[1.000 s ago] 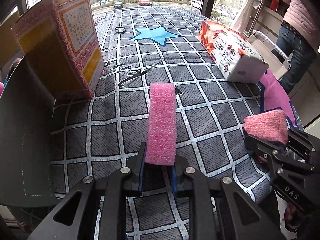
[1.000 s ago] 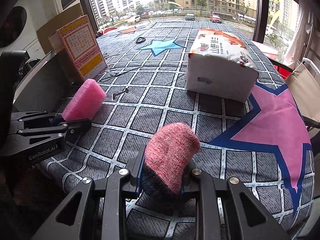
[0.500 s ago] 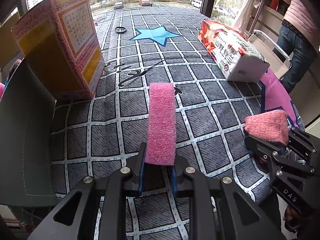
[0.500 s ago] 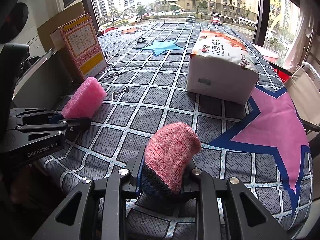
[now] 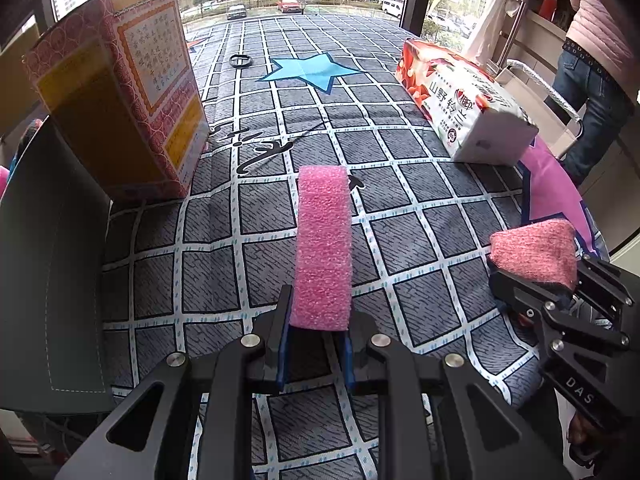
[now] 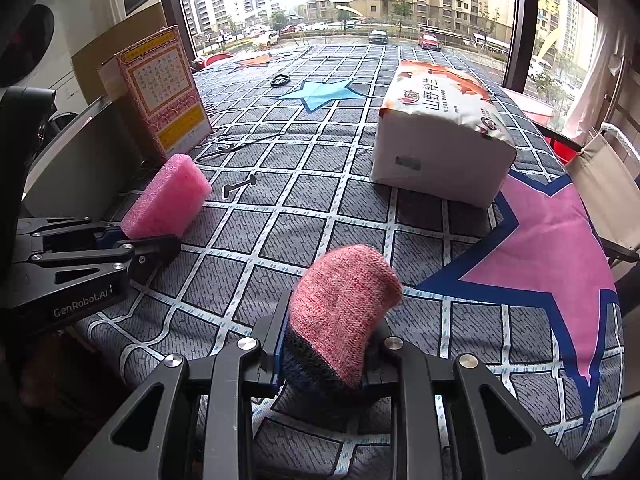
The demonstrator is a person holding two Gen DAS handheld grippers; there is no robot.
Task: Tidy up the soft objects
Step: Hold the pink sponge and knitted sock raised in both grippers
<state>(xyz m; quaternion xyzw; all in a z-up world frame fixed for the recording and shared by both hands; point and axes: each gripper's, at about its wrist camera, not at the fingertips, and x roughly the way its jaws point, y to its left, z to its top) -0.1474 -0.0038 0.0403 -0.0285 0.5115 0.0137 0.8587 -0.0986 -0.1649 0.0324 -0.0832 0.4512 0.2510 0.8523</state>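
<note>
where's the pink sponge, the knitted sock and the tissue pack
pink sponge (image 5: 323,240), left wrist view, middle of its narrow upper face
knitted sock (image 6: 344,304), right wrist view, middle of the red knit part
tissue pack (image 6: 436,172), right wrist view, white end face toward the camera

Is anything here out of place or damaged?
Nothing looks damaged or spilled. A small black ring lies alone far back on the cloth. The tissue pack sits askew to the grid pattern.

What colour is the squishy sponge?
Pink. The sponge shows best in the left wrist view, clamped in the left gripper.
</note>
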